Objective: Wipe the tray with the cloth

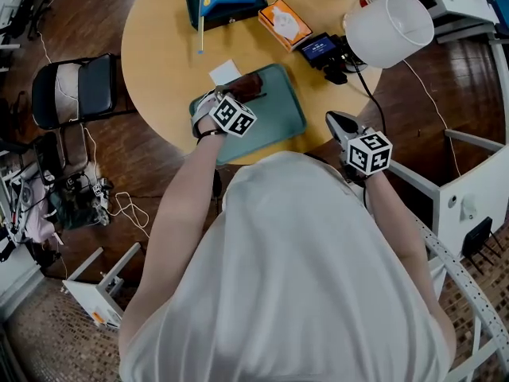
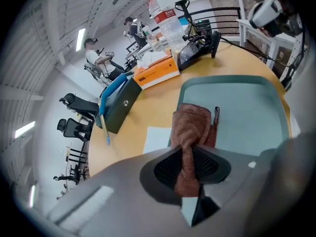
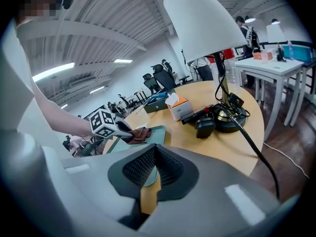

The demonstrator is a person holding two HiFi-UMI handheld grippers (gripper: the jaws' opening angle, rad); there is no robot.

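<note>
While the left gripper [image 2: 190, 157] pinches the cloth [image 2: 192, 125] firmly between its pads, the free end of the cloth hangs forward and appears to rest on the far-left part of the tray [image 2: 247, 112]. The tray lies at the near edge of the round table [image 1: 167, 46], directly in front of the person. The right gripper [image 3: 154, 152] has its jaws pressed together with nothing between them. It hovers off the near-right corner of the tray, apart from it.

Step in hand: the wiping stroke, judged from the cloth on the tray surface and the grip already made. How much of the surface has been covered cannot be read from these views. The larger area to the right of the cloth and toward the near side shows bare.

Next move, as a judgement:
- Keep the left gripper angled down so that the cloth stays in contact with the tray floor.
- Draw the cloth across toward the right and near edges in overlapping passes.
- The light tray may slide under the stroke. Bracing its near-right rim with the right gripper would prevent this.
</note>
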